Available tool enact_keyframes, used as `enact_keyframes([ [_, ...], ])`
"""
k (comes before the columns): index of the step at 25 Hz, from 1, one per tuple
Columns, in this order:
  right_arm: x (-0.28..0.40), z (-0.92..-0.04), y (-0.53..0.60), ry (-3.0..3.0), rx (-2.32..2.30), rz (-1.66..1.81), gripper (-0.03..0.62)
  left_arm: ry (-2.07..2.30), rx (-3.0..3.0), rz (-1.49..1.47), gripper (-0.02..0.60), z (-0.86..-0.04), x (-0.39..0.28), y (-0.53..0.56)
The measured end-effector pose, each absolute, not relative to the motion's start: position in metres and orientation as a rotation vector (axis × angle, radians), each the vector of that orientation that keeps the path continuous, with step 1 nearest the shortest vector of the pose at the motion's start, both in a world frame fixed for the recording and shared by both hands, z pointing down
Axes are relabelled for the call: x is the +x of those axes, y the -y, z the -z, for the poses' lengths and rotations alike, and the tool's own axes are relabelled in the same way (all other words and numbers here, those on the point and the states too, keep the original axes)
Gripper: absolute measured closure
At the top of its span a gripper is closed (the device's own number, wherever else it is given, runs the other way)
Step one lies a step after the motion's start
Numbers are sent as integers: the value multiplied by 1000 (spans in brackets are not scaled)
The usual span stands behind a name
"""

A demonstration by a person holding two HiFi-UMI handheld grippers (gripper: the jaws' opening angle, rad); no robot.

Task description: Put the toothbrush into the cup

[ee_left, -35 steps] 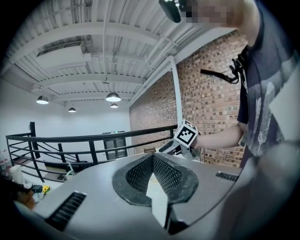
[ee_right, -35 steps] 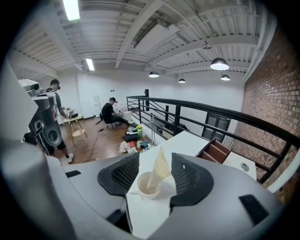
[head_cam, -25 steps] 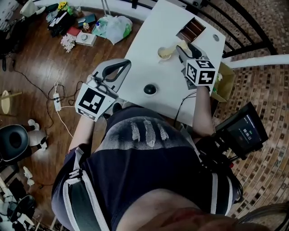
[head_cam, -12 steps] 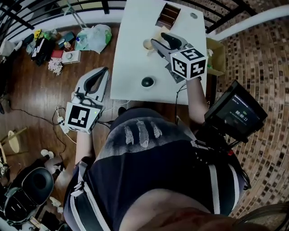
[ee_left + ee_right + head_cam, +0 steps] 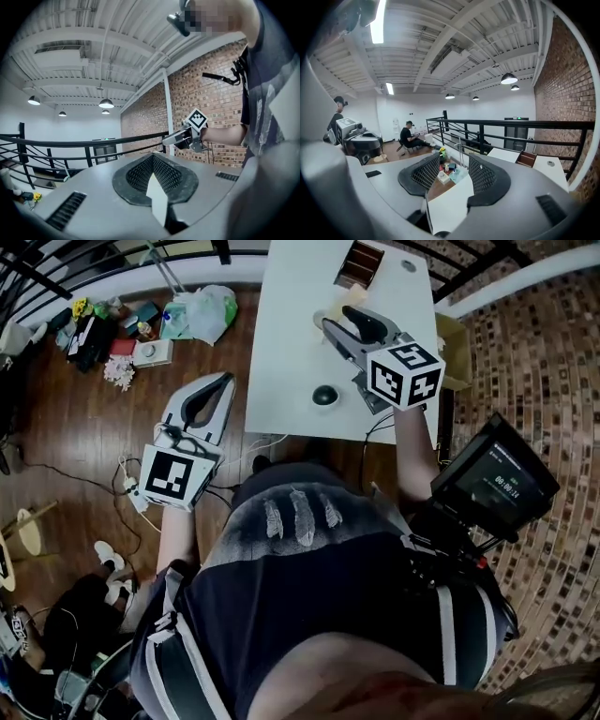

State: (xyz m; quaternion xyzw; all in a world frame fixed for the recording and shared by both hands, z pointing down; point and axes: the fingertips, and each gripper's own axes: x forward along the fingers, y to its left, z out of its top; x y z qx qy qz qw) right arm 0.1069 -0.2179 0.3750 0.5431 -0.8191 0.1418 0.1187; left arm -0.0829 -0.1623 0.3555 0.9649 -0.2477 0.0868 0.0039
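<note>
- The person's dark shirt [image 5: 309, 606] fills the bottom of the head view. A small monitor [image 5: 495, 486] with a lit screen sits at the person's right side.
- The left gripper [image 5: 225, 381] is held low at the person's left, off the table's left edge and above the wooden floor [image 5: 84, 418]. In the left gripper view its mesh pads meet at the tips — the jaws are pressed together, and no object is caught between them.
- The right gripper [image 5: 342, 322] is raised over the white table [image 5: 286, 334], with its marker cube [image 5: 405, 374] nearest the person and its jaws pointing away. In the right gripper view the two pads stand apart. Only the table top and the floor clutter beyond show through the gap, so it is holding nothing.
- A small black round thing [image 5: 324, 395] lies on the table near its front edge, just to the left of the right gripper.
- The cup [image 5: 320, 316], pale cream, stands on the table just beside the right gripper's jaw tips and is partly hidden by them.
- The toothbrush cannot be made out in any view. The gripper covers the spot next to the cup.
- A brown compartment box [image 5: 360, 263] sits on the table's far end.
- Off the table's right side there is a cardboard box [image 5: 456, 341] — on the floor to the far left lie a plastic bag [image 5: 208, 307] and small clutter.
</note>
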Motion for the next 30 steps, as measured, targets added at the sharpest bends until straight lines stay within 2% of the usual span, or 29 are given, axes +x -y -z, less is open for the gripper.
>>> enact_keyframes([
  [3,95,-368,211,2417,1598,-384,405,785,3024,-257,584,-355,-93,158],
  [4,92,-364,207,2424,1606,-377,424,788,3025,-250,584,-355,-97,155],
  [5,89,-361,202,2430,1618,-371,516,792,3026,-241,584,-355,-101,152],
  [6,85,-358,197,2436,1628,-367,580,797,3026,-229,584,-355,-104,147],
  [7,81,-356,192,2445,1627,-366,593,803,3026,-216,584,-354,-108,143],
  [17,56,-358,155,2477,1597,-469,594,768,2976,-157,584,-368,-121,135],
  [30,85,-354,131,2575,1577,-486,593,911,3014,-225,584,-352,-95,122],
])
